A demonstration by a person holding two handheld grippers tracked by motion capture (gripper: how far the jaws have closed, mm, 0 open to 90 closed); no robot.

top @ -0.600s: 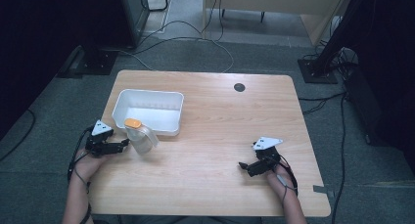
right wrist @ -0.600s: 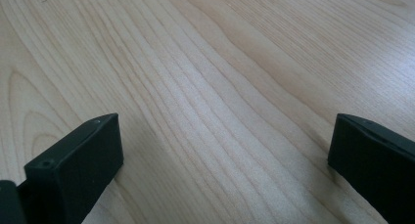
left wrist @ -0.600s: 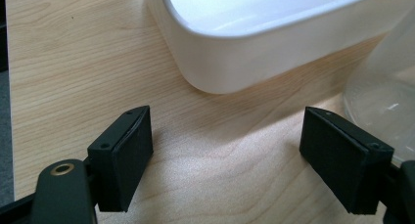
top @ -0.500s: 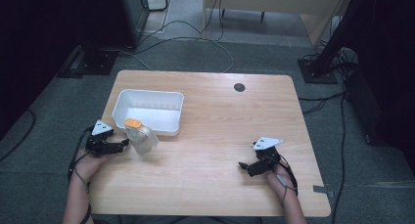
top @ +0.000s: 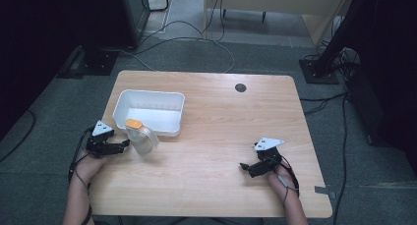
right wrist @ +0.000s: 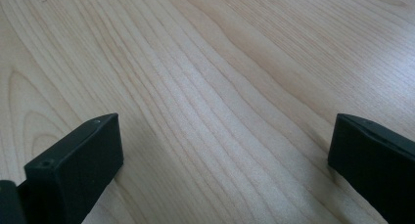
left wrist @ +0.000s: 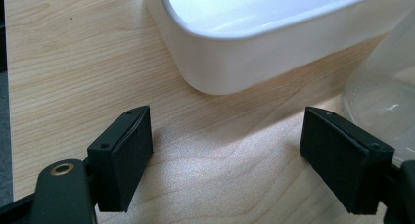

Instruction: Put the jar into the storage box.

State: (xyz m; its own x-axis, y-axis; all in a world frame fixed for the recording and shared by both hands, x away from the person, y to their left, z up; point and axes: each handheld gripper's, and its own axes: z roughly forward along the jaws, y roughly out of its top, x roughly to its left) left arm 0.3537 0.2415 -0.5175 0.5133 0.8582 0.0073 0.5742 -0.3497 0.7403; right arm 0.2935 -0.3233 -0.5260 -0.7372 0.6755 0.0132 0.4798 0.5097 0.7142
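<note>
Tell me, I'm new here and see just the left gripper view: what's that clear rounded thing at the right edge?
Observer: In the high view it's a clear jar with an orange lid, upright beside the white bin.
Operator: And the other hand?
Observer: The right tool sits low over the bare table near the person's edge. Its jaws are open with nothing between them.
Operator: Anything in the bin?
Observer: From above, I see nothing in it.
</note>
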